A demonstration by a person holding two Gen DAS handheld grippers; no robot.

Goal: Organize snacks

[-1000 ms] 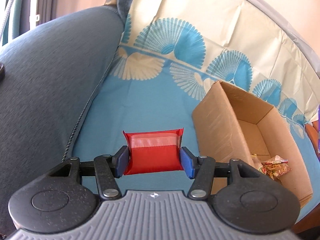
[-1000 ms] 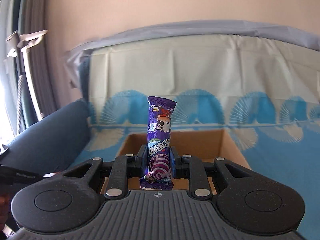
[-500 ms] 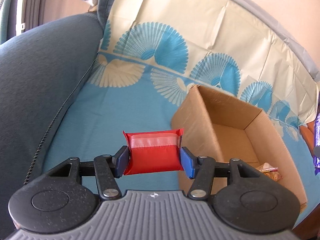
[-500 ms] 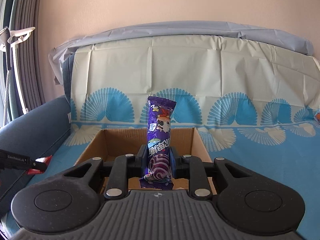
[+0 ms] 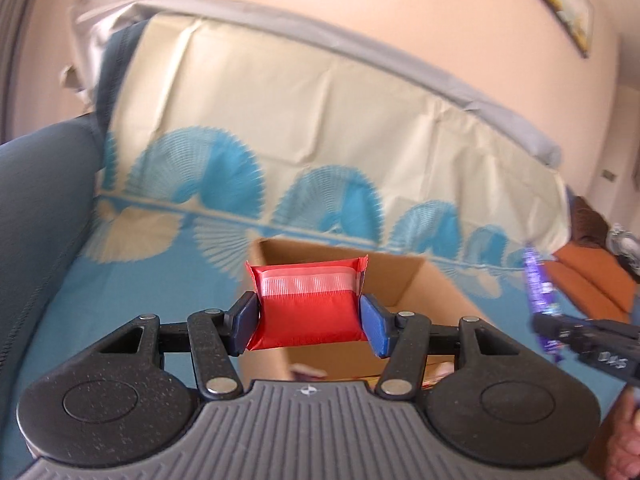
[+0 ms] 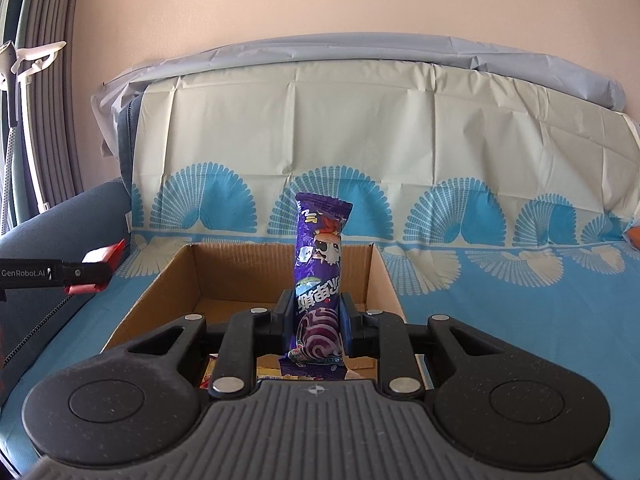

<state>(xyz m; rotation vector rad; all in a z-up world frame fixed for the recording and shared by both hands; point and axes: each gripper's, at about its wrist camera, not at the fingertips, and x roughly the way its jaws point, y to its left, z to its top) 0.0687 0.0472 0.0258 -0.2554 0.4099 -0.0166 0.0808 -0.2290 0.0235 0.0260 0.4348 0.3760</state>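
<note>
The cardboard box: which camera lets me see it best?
The right wrist view: the cardboard box sits centred and sharp, with its open inside showing behind the purple snack. In the left wrist view the box is blurred and partly hidden by the red packet.

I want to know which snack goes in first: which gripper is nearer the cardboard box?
Right. The right gripper holds the purple snack over the cardboard box's near edge; the left gripper, with the red packet, is beside its left wall.

Blue sofa (image 6: pixel 60 232); patterned cover (image 6: pixel 520 312) bearing 1 cardboard box (image 6: pixel 160 292).
</note>
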